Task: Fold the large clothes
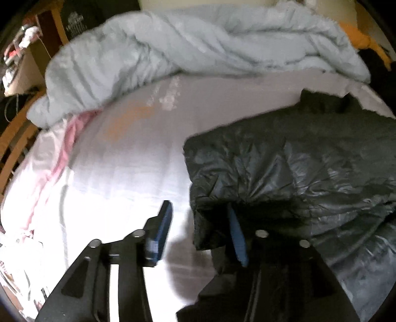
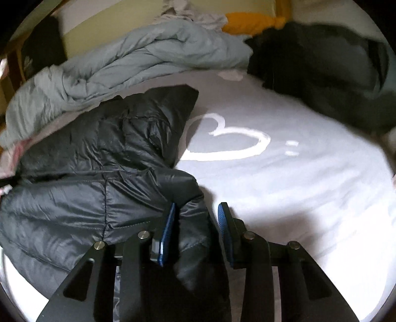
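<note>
A black puffer jacket (image 1: 297,168) lies on the white bed sheet (image 1: 123,168), at the right in the left wrist view and at the left in the right wrist view (image 2: 86,178). My left gripper (image 1: 200,210) is open, its jaws wide apart around the jacket's near left edge, and the fabric drapes over the right finger (image 1: 237,237). My right gripper (image 2: 196,210) is open, with a fold of the jacket's right edge lying between its blue pads (image 2: 168,230).
A crumpled pale blue duvet (image 1: 185,49) lies across the far side of the bed. A dark garment pile (image 2: 321,69) sits at the far right and an orange item (image 2: 255,19) behind it. A white heart print (image 2: 227,141) marks the sheet. The wooden bed frame (image 1: 14,138) runs along the left.
</note>
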